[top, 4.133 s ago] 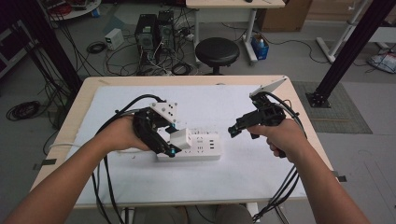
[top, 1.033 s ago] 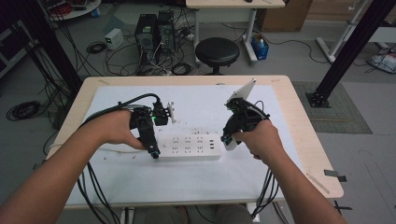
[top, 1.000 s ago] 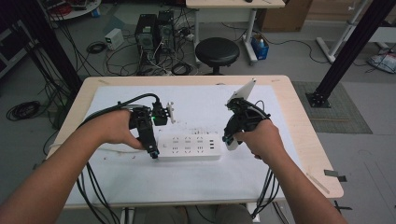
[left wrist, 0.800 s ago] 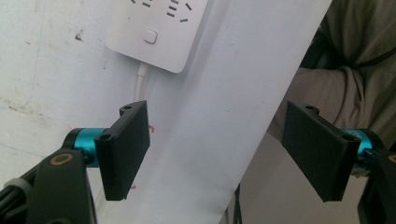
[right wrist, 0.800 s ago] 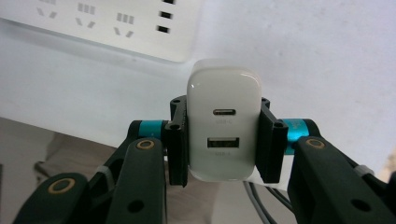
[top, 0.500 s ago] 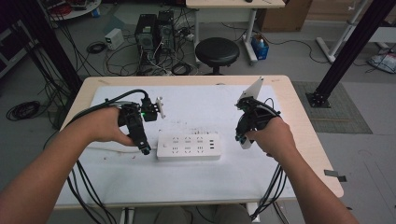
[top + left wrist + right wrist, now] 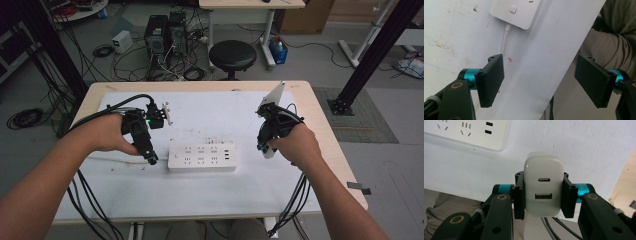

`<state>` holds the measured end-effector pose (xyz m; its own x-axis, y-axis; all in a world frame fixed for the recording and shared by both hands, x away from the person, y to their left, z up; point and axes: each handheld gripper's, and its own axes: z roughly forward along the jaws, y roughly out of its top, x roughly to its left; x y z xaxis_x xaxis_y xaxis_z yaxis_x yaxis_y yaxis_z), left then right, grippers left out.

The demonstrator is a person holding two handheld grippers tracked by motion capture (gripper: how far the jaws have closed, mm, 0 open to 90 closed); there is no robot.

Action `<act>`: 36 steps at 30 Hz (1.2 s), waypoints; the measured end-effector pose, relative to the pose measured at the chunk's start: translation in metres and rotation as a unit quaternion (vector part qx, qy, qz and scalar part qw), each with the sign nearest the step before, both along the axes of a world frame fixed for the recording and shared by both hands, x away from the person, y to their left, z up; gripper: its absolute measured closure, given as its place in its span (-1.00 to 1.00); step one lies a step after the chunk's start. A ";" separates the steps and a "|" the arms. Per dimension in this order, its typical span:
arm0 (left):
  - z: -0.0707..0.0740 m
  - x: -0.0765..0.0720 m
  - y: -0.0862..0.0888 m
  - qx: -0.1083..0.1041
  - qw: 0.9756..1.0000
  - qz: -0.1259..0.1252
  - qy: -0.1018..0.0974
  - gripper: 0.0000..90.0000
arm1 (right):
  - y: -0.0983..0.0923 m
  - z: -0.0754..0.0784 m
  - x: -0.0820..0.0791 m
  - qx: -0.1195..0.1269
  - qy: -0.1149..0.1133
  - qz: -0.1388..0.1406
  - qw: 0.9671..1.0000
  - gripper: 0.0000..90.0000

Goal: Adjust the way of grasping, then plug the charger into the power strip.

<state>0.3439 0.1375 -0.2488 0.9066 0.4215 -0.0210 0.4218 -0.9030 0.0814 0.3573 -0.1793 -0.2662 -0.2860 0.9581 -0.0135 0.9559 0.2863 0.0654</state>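
Table [image 7: 300, 95]: pale wood top, mostly covered by a white sheet [image 7: 210, 200] with faint marks and scuffs.

Power strip [image 7: 202, 157]: white, lying flat near the middle of the sheet, sockets facing up, long side running left to right. In the left gripper view its switch end [image 7: 515, 12] shows at the top, with a white cord [image 7: 504, 41] leaving that end. In the right gripper view 1 corner [image 7: 466, 132] shows at upper left.

Left gripper [image 7: 151, 159]: held in the person's left hand [image 7: 102, 134], tip just beside the left end of the power strip, not touching it. Jaws spread wide apart with nothing between them; the sheet and the table edge show through the gap. Left gripper view: [image 7: 539, 82]. Black cables [image 7: 85, 195] trail off the near edge.

Right gripper [image 7: 261, 148]: held in the person's right hand [image 7: 295, 145], to the right of the power strip and clear of it. Jaws clenched on the 2 sides of a charger [image 7: 544, 186].

Charger: white, rounded block, 2 ports on the face toward the camera, 1 small oval above 1 wider rectangle. Held above the sheet, near the power strip's right end.

Floor beyond the table: 1 black stool [image 7: 232, 52], a computer tower [image 7: 157, 32], loose cables.
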 end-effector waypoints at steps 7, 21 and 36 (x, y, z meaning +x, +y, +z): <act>0.001 -0.004 -0.001 -0.004 1.000 -0.003 0.002 -0.47 | 0.004 0.005 -0.001 0.029 -0.013 0.031 0.999 0.37; 0.000 -0.003 0.005 -0.001 1.000 -0.012 0.005 -0.47 | 0.026 0.006 0.017 0.031 -0.013 0.220 0.975 0.37; -0.007 -0.003 0.004 -0.001 1.000 -0.021 0.008 -0.47 | 0.045 0.002 0.008 0.008 0.000 0.408 0.913 0.37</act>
